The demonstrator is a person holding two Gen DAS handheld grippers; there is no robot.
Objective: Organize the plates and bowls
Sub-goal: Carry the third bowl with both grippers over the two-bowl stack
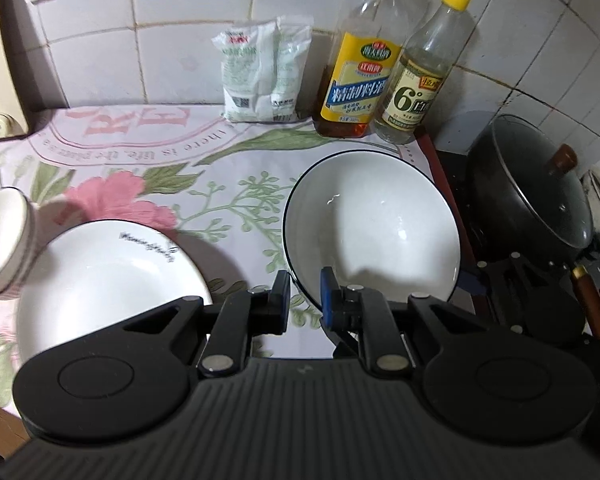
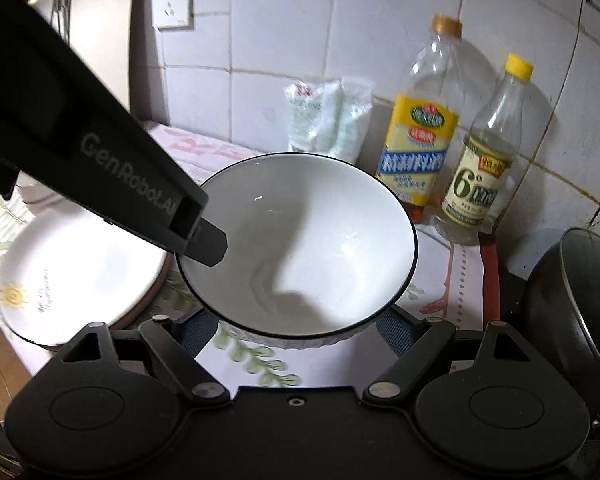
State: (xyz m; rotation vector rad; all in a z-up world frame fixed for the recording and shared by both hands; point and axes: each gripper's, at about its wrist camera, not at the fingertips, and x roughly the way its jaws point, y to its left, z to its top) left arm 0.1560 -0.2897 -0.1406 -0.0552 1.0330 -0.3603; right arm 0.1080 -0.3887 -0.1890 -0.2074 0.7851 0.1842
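Bowl [image 2: 320, 248]: glazed ceramic, glossy white, dark rim line. Plate [image 1: 100, 276]: glossy white glaze, printed script. Table cover [image 1: 204, 184]: smooth floral printed sheet, slight sheen. Bottles [image 1: 360, 68]: clear plastic, paper labels. Wok lid [image 1: 532, 188]: glass, metal rim, wooden knob. Wall tiles [image 1: 180, 12]: glossy ceramic.

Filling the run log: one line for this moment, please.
left gripper: shut on bowl rim | right gripper: clasps bowl sides | plate: left of bowl
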